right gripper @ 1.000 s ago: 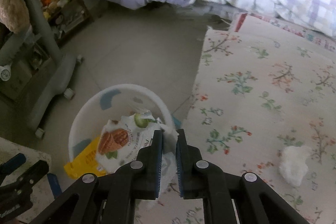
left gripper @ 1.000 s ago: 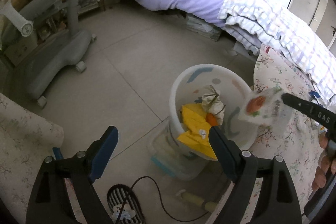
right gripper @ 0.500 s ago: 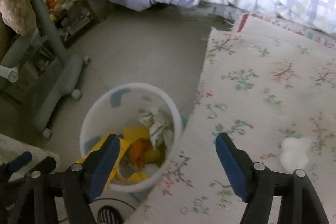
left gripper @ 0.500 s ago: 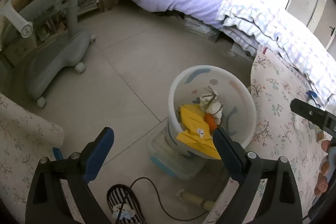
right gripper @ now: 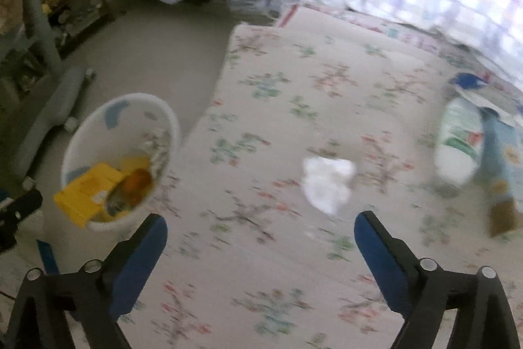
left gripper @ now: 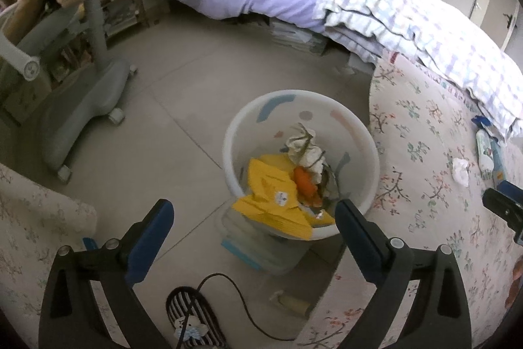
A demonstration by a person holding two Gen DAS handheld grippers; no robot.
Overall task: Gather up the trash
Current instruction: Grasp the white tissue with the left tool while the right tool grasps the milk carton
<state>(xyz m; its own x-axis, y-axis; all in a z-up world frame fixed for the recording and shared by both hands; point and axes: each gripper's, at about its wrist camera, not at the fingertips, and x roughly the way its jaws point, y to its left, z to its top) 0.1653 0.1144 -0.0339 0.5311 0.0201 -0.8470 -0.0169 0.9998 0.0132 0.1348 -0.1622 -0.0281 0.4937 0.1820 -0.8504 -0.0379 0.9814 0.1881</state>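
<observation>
Tissue (right gripper: 328,183) beyond hand-held gripper (right gripper: 261,234)

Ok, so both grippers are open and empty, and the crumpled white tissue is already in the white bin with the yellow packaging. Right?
Not quite. The crumpled white tissue lies on the floral mat, outside the white bin, as the right wrist view shows. The rest holds: left gripper and right gripper are open and empty, and the yellow packaging is in the bin.
</observation>
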